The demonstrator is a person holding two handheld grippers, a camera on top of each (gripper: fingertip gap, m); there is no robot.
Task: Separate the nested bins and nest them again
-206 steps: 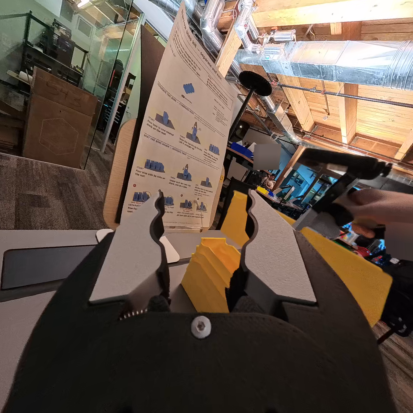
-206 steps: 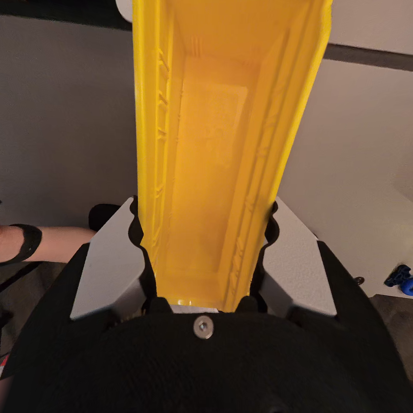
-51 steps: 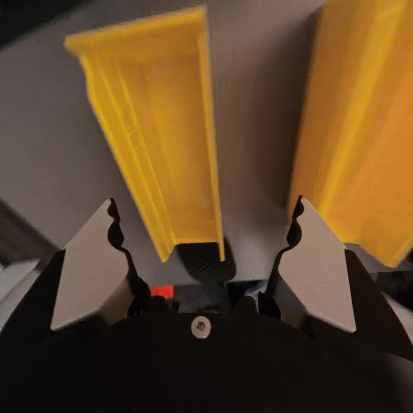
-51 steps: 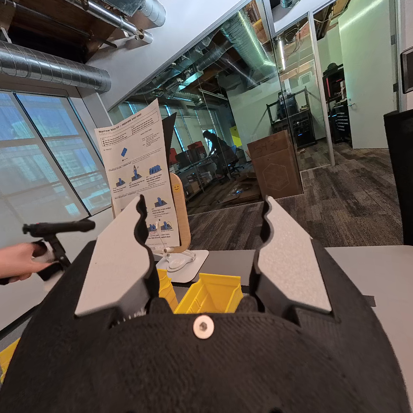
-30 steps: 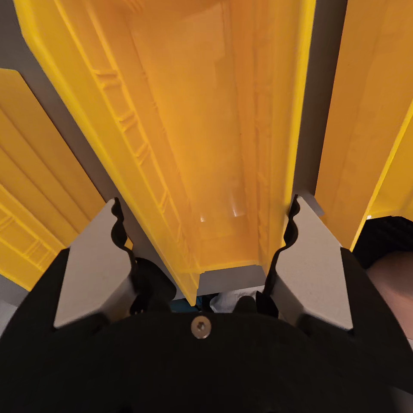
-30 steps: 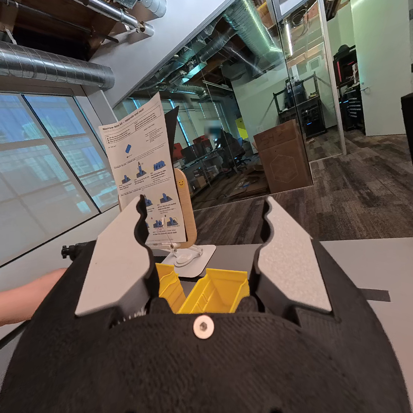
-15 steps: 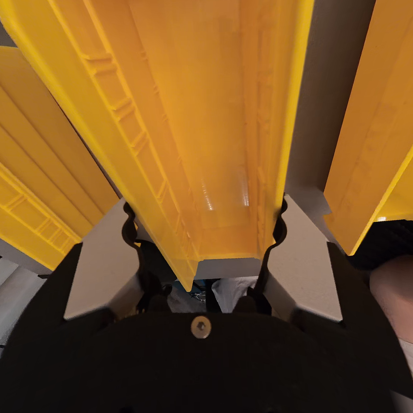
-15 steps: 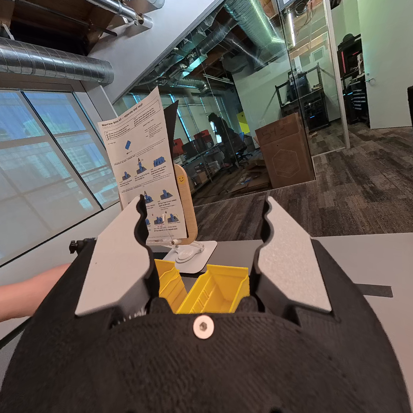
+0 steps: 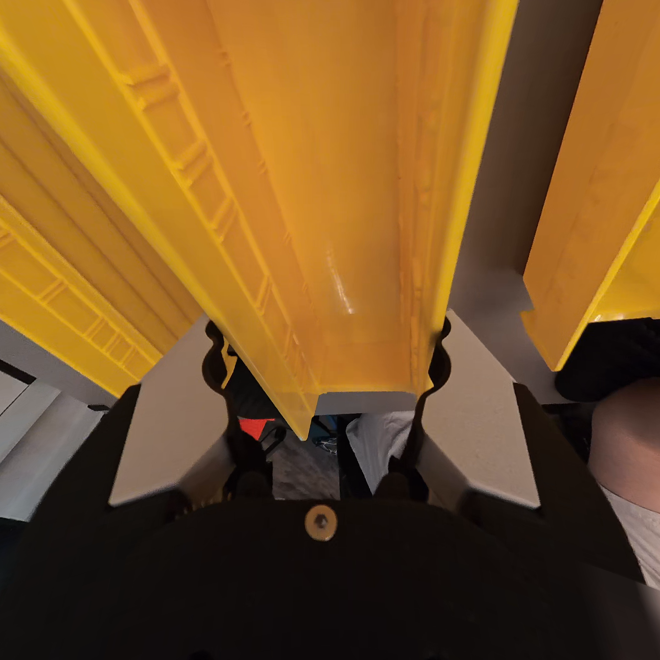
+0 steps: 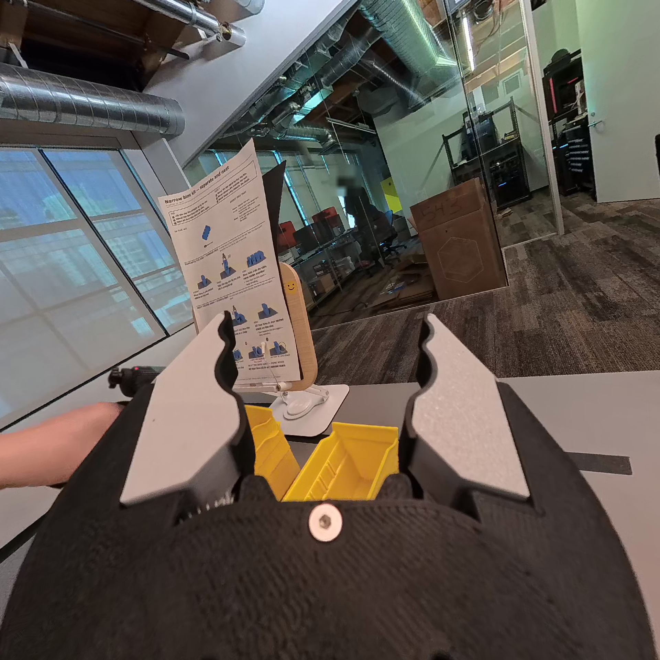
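Yellow plastic narrow bin (image 9: pixel 357 178) runs lengthwise up-frame from my left gripper (image 9: pixel 326 339), pads pinching its walls; right gripper (image 10: pixel 326 343) spread, empty.

Right wrist view: windows (image 10: pixel 71 250) at left, metal ducts (image 10: pixel 89 103) upper left, glass partition (image 10: pixel 410 178) centre. Cardboard box (image 10: pixel 460 246) on patterned carpet (image 10: pixel 571 303) at right. Grey table (image 10: pixel 589 410) lower right.
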